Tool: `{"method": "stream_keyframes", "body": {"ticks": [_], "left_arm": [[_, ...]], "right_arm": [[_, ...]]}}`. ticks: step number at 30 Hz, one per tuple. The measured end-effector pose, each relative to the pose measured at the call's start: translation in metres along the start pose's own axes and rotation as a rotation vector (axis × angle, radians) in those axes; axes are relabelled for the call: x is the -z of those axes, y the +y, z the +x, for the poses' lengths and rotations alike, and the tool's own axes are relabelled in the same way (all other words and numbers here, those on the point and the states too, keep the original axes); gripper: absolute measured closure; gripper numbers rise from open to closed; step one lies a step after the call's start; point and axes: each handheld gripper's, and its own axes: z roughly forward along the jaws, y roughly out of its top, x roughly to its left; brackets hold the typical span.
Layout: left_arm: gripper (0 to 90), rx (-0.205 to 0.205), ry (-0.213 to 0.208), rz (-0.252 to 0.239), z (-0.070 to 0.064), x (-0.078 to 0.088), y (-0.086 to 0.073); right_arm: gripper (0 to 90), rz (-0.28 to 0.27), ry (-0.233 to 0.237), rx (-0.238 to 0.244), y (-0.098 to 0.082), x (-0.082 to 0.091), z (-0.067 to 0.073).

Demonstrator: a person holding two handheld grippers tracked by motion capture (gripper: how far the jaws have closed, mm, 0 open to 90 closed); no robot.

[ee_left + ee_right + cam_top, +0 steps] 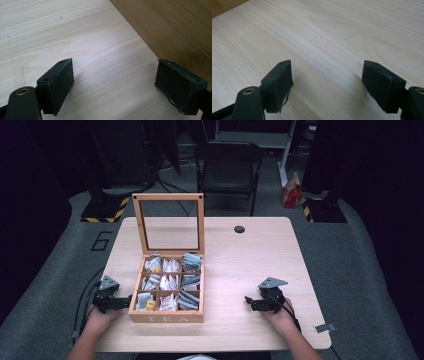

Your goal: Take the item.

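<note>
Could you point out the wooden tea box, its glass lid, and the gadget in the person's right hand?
tea box [166,316], high view, front wall.
glass lid [168,197], high view, top frame rail.
right gripper [248,301], high view, between its open jaw tips.

Both grippers are all black: left gripper [120,302], right gripper [256,303], chunky rectangular pads, brass-coloured screw eyelets, grey three-cornered plates on top (cables trailing too).

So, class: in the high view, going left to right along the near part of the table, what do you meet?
left gripper → wooden tea box → bare stretch of table → right gripper → small metal clip at the table's right edge
</note>
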Motion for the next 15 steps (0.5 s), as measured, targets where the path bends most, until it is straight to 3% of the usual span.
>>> {"method": "stream_keyframes", "body": {"ticks": [15], "left_arm": [[14.9, 0.001, 0.000, 0.000, -0.0001, 0.0000, 0.0000]], "right_arm": [[27.8, -0.004, 0.014, -0.001, -0.0002, 0.0006, 0.0006]]}}
